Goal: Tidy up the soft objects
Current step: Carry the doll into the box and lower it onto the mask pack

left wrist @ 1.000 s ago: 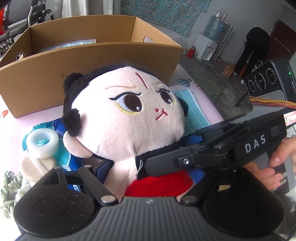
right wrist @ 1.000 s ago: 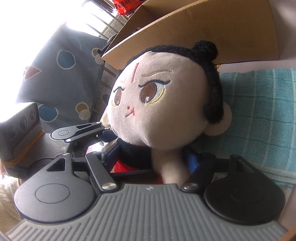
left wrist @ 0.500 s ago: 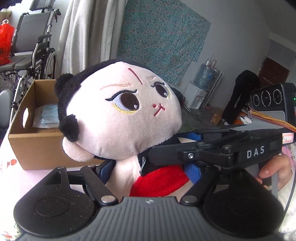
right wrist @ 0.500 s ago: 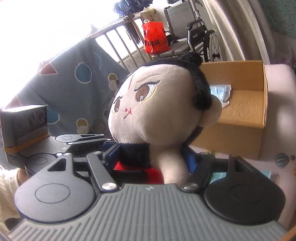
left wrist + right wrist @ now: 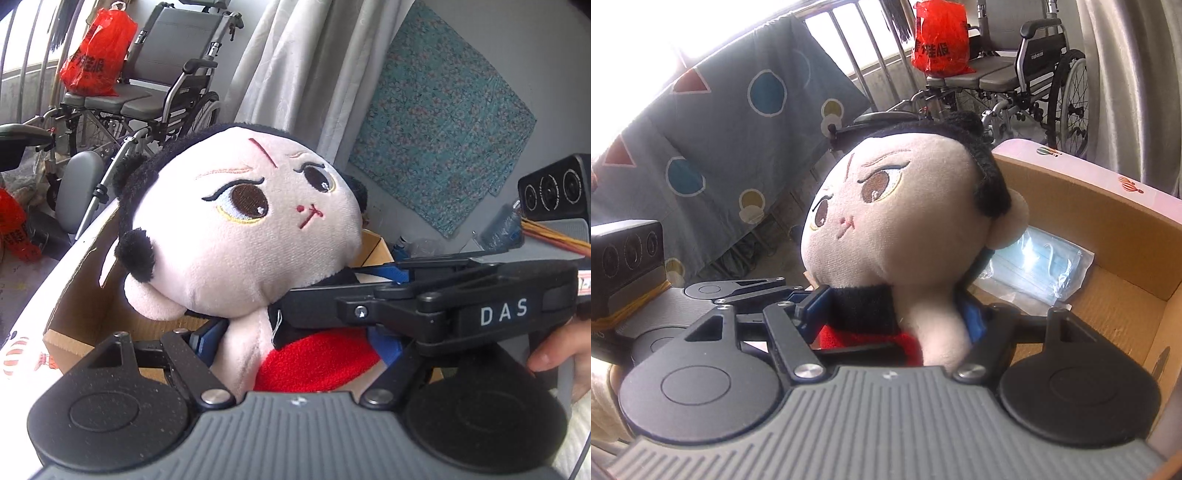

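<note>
A plush doll [image 5: 243, 229] with a big pale head, black hair buns and a red top hangs in the air, tilted, above an open cardboard box [image 5: 92, 295]. My left gripper [image 5: 295, 343] is shut on the doll's body, its blue pads pressed against both sides. From the right, my right gripper [image 5: 351, 295] clamps the same body below the neck. In the right wrist view the doll [image 5: 905, 221] sits between the pads of my right gripper [image 5: 894, 317], with my left gripper [image 5: 790, 295] coming in from the left. The box [image 5: 1108, 206] lies just behind and below.
A clear packet of blue masks [image 5: 1038, 269] lies on the box floor. Behind stand a wheelchair [image 5: 155, 85] with a red plastic bag [image 5: 96, 55], pale curtains [image 5: 295, 66] and a spotted grey cloth [image 5: 738, 122] on railings. A hand [image 5: 557, 354] holds the right gripper.
Both grippers have lifted the doll off the table and carried it to above the box. The tape roll and teal towel have dropped out of view.
</note>
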A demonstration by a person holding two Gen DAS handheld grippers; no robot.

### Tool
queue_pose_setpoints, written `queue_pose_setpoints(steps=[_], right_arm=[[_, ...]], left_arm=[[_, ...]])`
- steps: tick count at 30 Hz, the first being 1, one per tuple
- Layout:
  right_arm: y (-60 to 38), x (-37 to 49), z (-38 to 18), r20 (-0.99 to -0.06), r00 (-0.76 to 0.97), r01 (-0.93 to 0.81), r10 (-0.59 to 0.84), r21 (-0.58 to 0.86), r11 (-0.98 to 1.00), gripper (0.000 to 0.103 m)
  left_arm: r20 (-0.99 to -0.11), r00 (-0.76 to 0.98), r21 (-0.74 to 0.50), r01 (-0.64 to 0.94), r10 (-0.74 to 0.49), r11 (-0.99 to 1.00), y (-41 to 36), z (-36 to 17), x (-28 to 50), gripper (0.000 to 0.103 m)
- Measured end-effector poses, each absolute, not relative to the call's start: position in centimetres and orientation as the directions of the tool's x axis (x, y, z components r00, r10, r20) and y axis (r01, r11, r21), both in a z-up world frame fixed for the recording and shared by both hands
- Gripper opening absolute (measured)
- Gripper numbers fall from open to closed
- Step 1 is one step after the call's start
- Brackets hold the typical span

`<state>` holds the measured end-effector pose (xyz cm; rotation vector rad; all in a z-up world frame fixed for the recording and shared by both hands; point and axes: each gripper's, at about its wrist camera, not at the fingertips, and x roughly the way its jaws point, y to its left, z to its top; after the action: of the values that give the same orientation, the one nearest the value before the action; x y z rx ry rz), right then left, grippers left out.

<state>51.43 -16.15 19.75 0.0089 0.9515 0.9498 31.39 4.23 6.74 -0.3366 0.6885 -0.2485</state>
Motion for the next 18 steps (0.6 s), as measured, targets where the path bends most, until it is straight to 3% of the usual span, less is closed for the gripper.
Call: queue_pose_setpoints(steps=[6, 10, 18], right_arm=[[-16.4, 56.2, 15.9, -0.659, 0.138, -0.621, 0.739, 0.524, 0.583, 0.07], [-16.2, 58.6, 14.9, -0.676, 0.145, -0.636, 0.722, 0.495, 0.591, 0.07], [-15.4, 60.8, 12.0, -0.729, -0.034, -0.702, 0.683, 0.504, 0.503, 0.07]], left_arm=[[-0.599, 0.717, -0.472, 0.044, -0.357, 0.881, 6.1, 5.0, 34.6, 0.081], [-0.611, 0.718, -0.474, 0.007, -0.334, 0.88, 6.0, 4.5, 37.1, 0.082], [-0.745, 0.552, -0.446, 0.007, -0.375, 0.895, 6.3, 4.3, 39.1, 0.084]])
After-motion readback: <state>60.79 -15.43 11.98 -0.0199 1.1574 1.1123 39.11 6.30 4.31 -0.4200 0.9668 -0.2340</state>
